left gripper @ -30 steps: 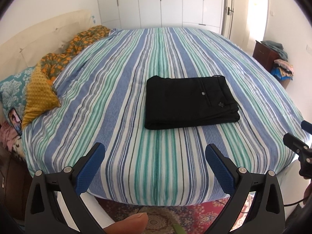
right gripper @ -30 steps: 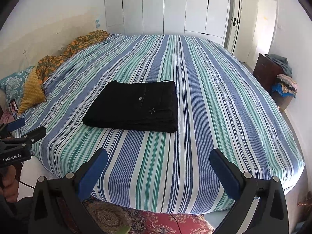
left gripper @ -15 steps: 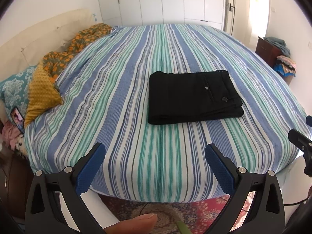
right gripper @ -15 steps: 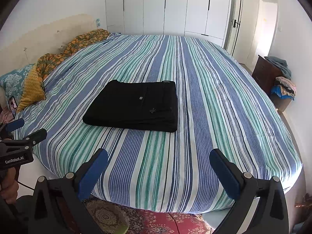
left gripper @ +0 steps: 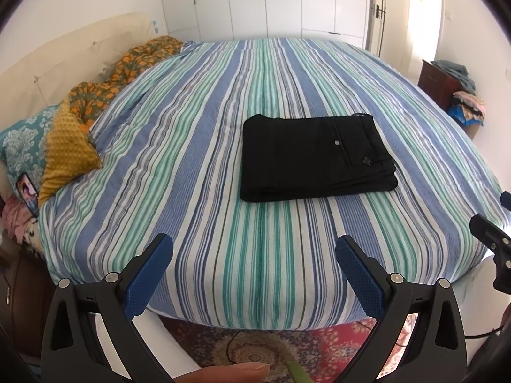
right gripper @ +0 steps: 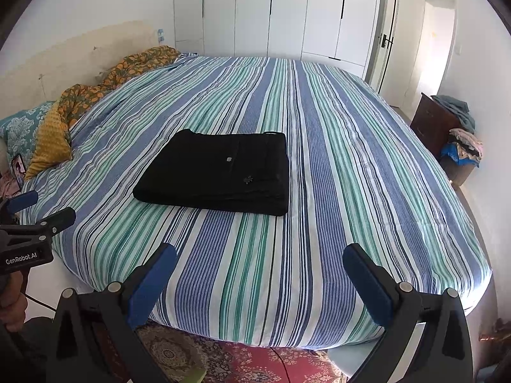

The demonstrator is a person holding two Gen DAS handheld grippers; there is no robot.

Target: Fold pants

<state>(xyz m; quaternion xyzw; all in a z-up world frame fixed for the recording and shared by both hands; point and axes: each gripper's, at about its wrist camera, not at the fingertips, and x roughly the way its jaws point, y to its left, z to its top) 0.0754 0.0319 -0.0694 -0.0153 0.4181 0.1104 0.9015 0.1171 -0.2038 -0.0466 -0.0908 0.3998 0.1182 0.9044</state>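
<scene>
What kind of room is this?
A bedroom, most likely: a big bed with a striped cover, pillows by the headboard, and tall white wardrobes behind it.

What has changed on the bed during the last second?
Both open grippers, left and right, drew back a little from the bed; nothing was gripped or released. The folded black pants stayed in place, untouched.
</scene>
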